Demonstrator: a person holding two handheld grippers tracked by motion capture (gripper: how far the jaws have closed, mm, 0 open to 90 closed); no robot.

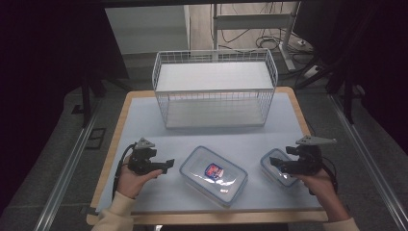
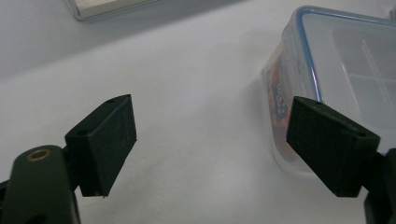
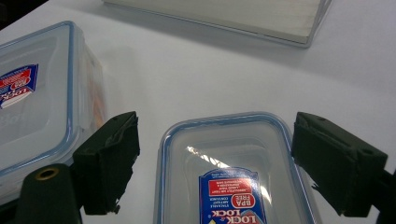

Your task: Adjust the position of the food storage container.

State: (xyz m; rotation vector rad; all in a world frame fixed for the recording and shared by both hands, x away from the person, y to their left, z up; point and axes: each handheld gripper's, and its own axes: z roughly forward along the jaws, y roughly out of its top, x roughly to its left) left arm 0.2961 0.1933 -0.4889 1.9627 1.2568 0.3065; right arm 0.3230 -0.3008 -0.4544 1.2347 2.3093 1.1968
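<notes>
On the worktop [image 1: 144, 120], the left hand-held gripper [image 1: 166, 166] hovers with jaws spread wide and nothing between them, pointing rightward at the large container [image 1: 214, 175], which lies just beside its tips with its long axis slanting from upper left to lower right. Farther right, the small container [image 1: 274, 166] sits directly under the right hand-held gripper [image 1: 278, 166], whose jaws also stand wide and straddle its lid in the right gripper view [image 3: 233, 163] without pressing it (so this hand looks nearer to a grasp). The wire basket [image 1: 215, 89] stands well behind both.
</notes>
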